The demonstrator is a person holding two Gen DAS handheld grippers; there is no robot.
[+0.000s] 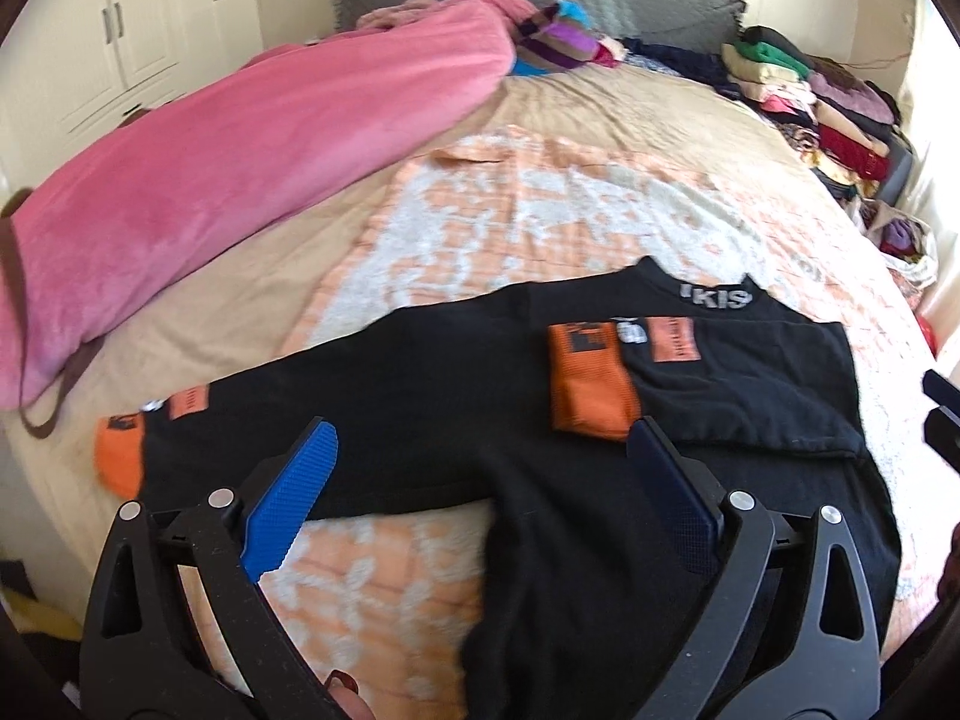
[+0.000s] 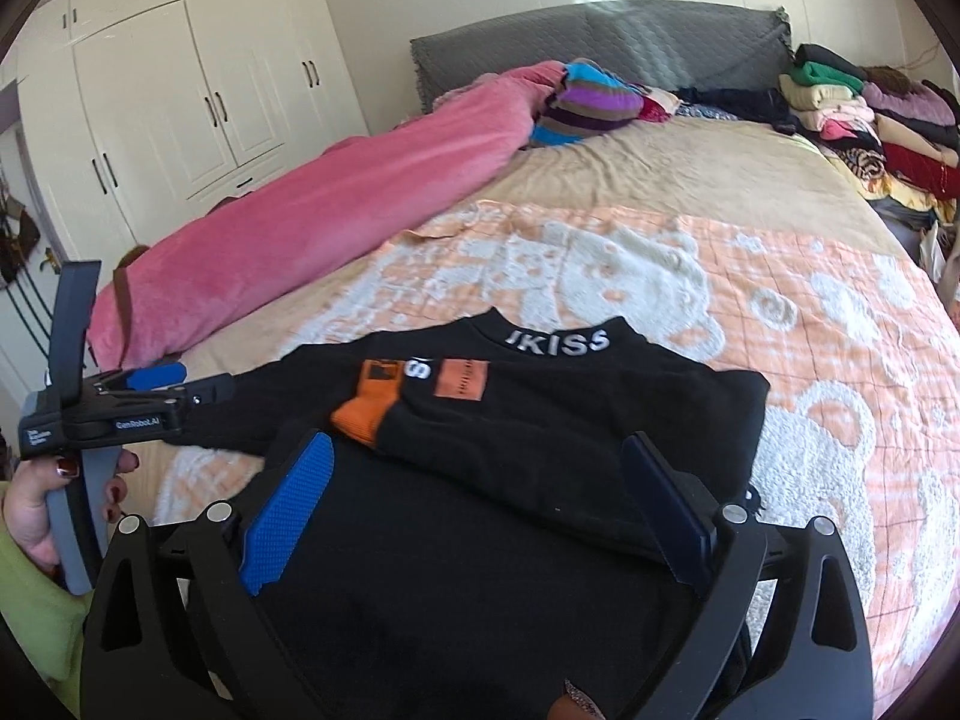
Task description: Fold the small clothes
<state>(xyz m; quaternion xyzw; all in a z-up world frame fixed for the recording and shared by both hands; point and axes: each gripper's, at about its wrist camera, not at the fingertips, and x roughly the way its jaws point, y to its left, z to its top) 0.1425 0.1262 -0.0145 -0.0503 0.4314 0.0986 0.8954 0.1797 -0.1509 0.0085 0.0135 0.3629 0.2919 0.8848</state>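
- Evidently one sleeve was already folded: the small black long-sleeved sweater with orange cuffs (image 1: 468, 396) lay flat, its right sleeve crossed over the chest, so the step in hand looked like the other sleeve.
- Both tools stood wide and held nothing. The left gripper (image 1: 480, 510) hovered over the sweater's lower body, jaws spread to either side of it; the right gripper (image 2: 474, 510) hovered likewise, with the folded sleeve just ahead of its fingertips.
- The unfolded left sleeve stretched away to the left of the left gripper, ending in its orange ribbed cuff (image 1: 119, 455), near the left blue finger pad.
- To do it well, I judged, the left gripper should pinch near that cuff, lift only slightly, and carry it across to lie level with the first sleeve, while the right one pressed the body down.
- The sweater rested on a peach-and-white patterned quilt (image 2: 750, 276) on a bed. Beyond both grippers lay a rolled pink plush blanket (image 1: 240, 144), a grey padded headboard (image 2: 600, 42) and white wardrobe doors (image 2: 198, 90); stacked folded clothes (image 2: 852, 102) sat far to the right.
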